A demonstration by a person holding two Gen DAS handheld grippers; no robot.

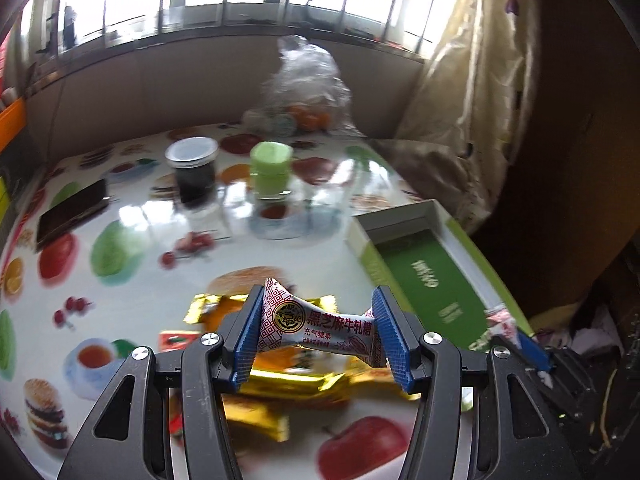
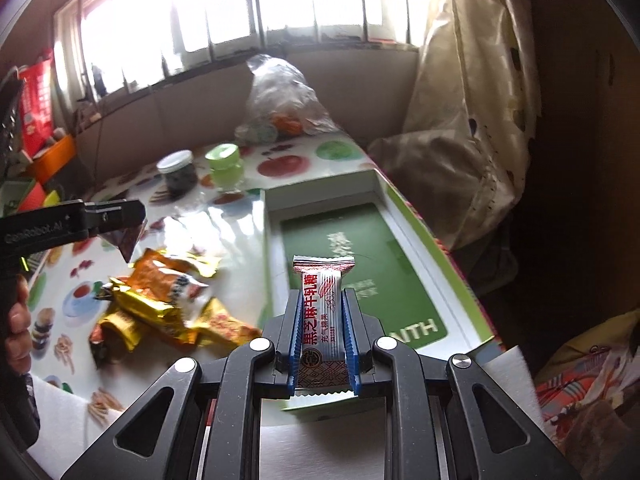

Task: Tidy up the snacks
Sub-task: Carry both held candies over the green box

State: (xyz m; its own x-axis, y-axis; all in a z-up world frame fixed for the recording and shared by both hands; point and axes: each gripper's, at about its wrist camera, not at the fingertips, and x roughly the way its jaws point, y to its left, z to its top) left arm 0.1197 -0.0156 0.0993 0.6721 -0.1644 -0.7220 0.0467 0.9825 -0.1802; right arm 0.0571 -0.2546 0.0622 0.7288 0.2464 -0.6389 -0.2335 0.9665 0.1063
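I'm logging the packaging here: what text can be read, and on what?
"黑芝麻牛轧糖" and "充气糖果": white candy clamped in the left gripper.
The same words: candy clamped in the right gripper.
"NTH": green box floor, cut off.
"GenRobot.AI": left gripper's side.
Gold packets: blurred, unreadable.

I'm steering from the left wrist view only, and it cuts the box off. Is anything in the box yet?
Observer: No. The right wrist view shows most of the green floor of the box, and it is bare.
Operator: Is the right gripper carrying anything?
Observer: Yes. The right gripper is shut on a candy, held lengthwise with its tip toward the box.
Operator: Where is my gripper from there?
Observer: The left gripper is at the left, above the gold packs, beside the box and not over it.
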